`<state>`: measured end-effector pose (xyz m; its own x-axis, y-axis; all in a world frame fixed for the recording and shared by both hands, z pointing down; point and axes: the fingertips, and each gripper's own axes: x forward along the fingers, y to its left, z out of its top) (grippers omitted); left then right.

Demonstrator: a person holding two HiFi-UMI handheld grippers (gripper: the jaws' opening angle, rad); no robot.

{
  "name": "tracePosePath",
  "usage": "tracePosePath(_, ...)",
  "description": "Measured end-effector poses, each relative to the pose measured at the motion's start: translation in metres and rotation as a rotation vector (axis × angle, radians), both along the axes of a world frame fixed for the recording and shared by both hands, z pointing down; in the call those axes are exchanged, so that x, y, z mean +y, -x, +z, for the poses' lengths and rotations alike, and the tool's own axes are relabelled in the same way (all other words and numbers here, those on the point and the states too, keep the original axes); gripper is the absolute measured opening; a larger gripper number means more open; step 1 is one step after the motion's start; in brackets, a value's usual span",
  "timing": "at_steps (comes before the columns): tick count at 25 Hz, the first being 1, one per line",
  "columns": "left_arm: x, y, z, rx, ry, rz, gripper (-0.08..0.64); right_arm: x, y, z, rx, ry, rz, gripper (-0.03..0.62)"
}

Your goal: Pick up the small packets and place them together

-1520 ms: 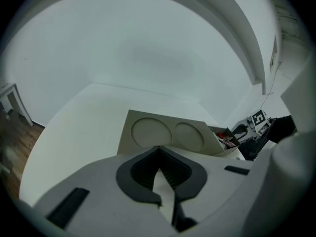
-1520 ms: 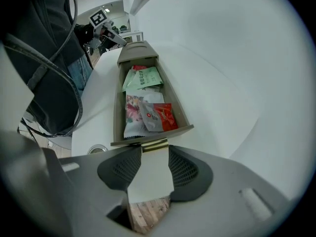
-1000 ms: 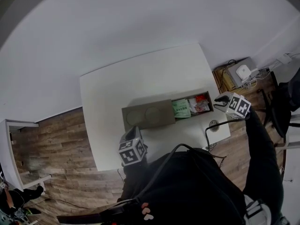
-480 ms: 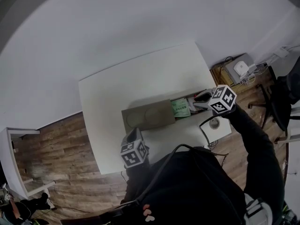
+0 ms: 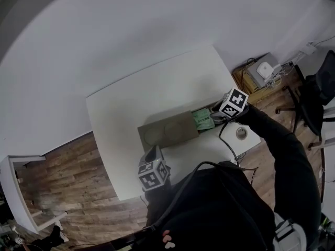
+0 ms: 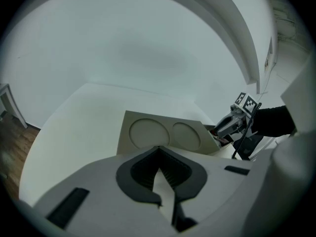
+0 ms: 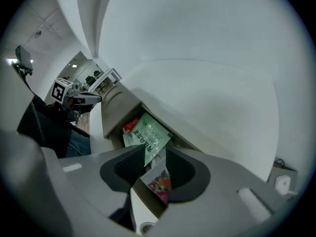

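A brown cardboard box (image 5: pixel 166 129) lies on the white table (image 5: pixel 131 98), its lid marked with two circles (image 6: pixel 163 132). Its open right end holds a green packet (image 5: pixel 203 119) (image 7: pixel 147 135) and a red packet (image 7: pixel 129 126). My right gripper (image 5: pixel 219 113) (image 7: pixel 150 164) hovers over that end. Its jaws have just been opening, and a white packet with colourful print (image 7: pixel 159 179) sits loosely between them. My left gripper (image 5: pixel 152 153) (image 6: pixel 158 154) hangs above the table's near edge, shut and empty, pointing at the box.
A small round object (image 5: pixel 241 133) sits by the table's right corner, with a black cable (image 5: pixel 226 140) beside it. A black chair (image 5: pixel 314 103) and a wooden crate with a white device (image 5: pixel 264 72) stand on the floor at right. A white shelf (image 5: pixel 21 187) stands at left.
My right gripper has swung left, from past the table's right edge to above the box's open end. The left gripper has stayed where it was.
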<state>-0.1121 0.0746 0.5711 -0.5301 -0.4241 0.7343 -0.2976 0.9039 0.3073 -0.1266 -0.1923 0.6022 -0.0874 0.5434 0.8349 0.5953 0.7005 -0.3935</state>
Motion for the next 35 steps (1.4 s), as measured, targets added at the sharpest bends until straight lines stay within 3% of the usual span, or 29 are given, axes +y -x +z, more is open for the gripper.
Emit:
tracePosePath(5,0.013,0.012,-0.021,-0.046,-0.031,-0.014,0.000,0.005,0.010,0.009,0.018,0.006,0.009,0.130)
tracePosePath(10,0.029,0.020,-0.027,-0.057,-0.033,-0.035,0.000,0.002,-0.005,0.020,0.162,-0.024,0.058,0.146)
tracePosePath(14,0.038,0.020,-0.025,-0.048,-0.031,-0.042,0.000,0.006,-0.003,0.023,0.185,0.003,0.091,0.146)
tracePosePath(17,0.039,0.020,-0.023,-0.041,-0.030,-0.041,0.000,0.003,-0.001,0.022,0.168,-0.001,0.103,0.138)
tracePosePath(19,0.038,0.021,-0.021,-0.038,-0.029,-0.036,0.000,0.001,0.001,0.022,0.149,-0.014,0.102,0.066)
tracePosePath(24,0.036,0.022,-0.022,-0.038,-0.026,-0.029,0.000,0.007,0.000,0.016,0.129,0.006,0.083,0.027)
tracePosePath(35,0.038,0.015,-0.024,-0.050,-0.015,-0.030,0.000,-0.002,0.004,-0.015,0.022,0.045,0.093,0.003)
